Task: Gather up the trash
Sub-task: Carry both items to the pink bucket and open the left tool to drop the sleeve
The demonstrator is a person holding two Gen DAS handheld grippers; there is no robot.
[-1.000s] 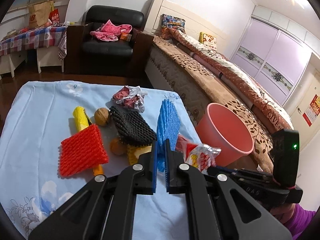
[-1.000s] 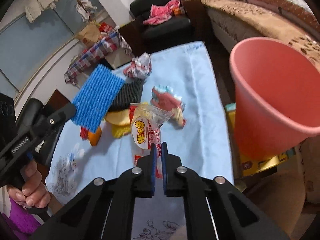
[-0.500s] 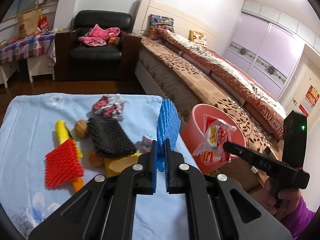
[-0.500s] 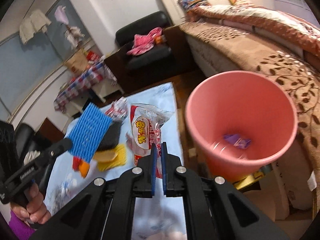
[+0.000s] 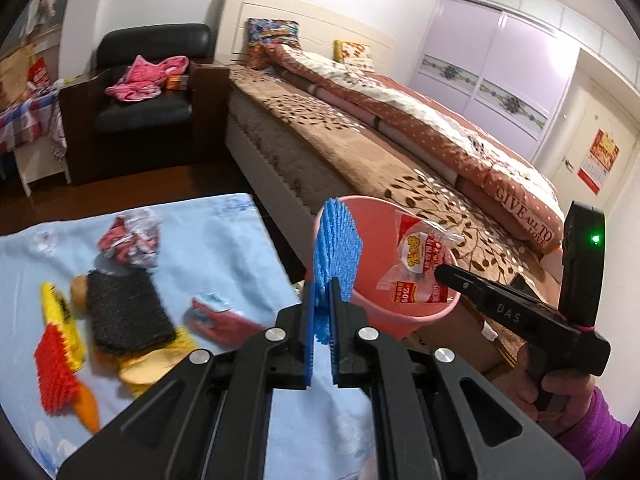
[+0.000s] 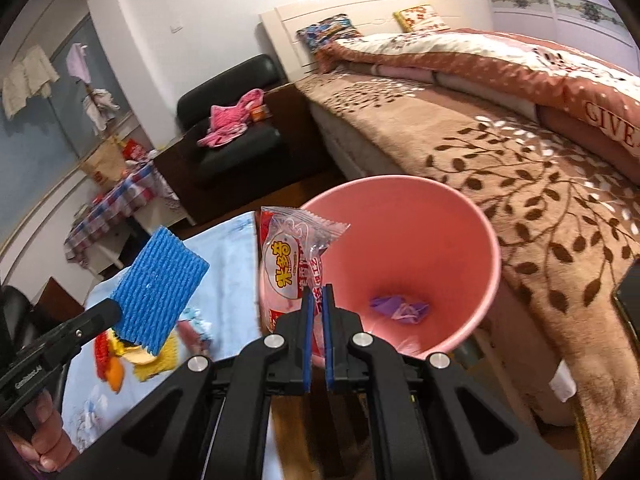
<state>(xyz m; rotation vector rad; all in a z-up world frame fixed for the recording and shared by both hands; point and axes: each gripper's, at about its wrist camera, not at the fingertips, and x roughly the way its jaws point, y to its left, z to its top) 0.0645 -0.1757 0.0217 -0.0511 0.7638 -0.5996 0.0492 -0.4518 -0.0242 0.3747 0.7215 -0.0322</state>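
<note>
The right gripper (image 6: 317, 300) reaches forward over the round pink plastic bin (image 6: 472, 220), pinching a clear red-printed snack wrapper (image 6: 294, 256) above its rim. Beside it, the left gripper (image 5: 322, 292) clamps a blue foam net sleeve (image 5: 336, 246) upright, level with the bin.

Home bedroom. Large bed (image 5: 400, 136) fills centre and right of frame: white headboard (image 5: 304, 16), brown leaf-pattern blanket (image 6: 540, 184), rust dotted quilt (image 5: 460, 120), patterned pillows (image 5: 272, 36) at head. Black leather armchair (image 5: 148, 76) upper left, pink garment (image 5: 146, 78) dumped on seat. Lilac sliding wardrobe doors (image 5: 500, 68) upper right. Red wall calendar (image 5: 598, 160) beside white door at far right. Checked tablecloth (image 6: 116, 204) on small side table, left edge. Clothes hanging on wall (image 6: 28, 76), upper left in right wrist view. Dark wood floor (image 5: 120, 188).
</note>
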